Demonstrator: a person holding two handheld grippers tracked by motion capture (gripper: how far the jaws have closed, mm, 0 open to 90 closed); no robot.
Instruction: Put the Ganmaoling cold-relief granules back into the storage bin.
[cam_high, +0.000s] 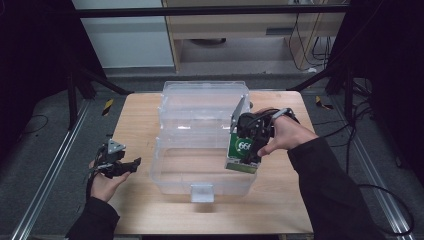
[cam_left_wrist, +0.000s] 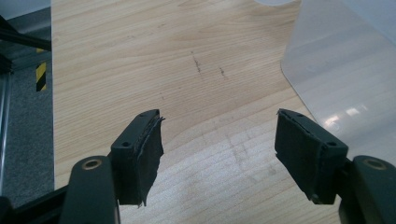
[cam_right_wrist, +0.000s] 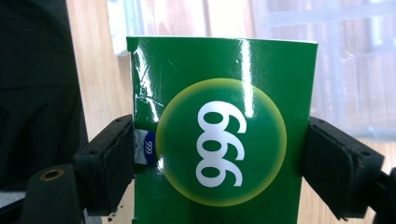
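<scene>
A clear plastic bin (cam_high: 172, 172) stands in the middle of the wooden table, with its clear lid (cam_high: 205, 102) lying open behind it. My right gripper (cam_high: 248, 150) is shut on a green box (cam_high: 241, 154) marked 999 and holds it over the bin's right side. In the right gripper view the green box (cam_right_wrist: 224, 135) sits clamped between both pads (cam_right_wrist: 109, 158). My left gripper (cam_high: 131, 165) hovers open over the table left of the bin, nothing between its jaws. In the left gripper view the left gripper (cam_left_wrist: 219, 144) faces bare wood, with the bin's wall (cam_left_wrist: 345, 79) at the right.
The wooden table (cam_high: 137, 120) has bare room to the left and at the front. A latch tab (cam_high: 202, 192) sticks out from the bin's front wall. Metal rails (cam_high: 50, 165) and cables (cam_high: 385, 200) run along the floor beside the table.
</scene>
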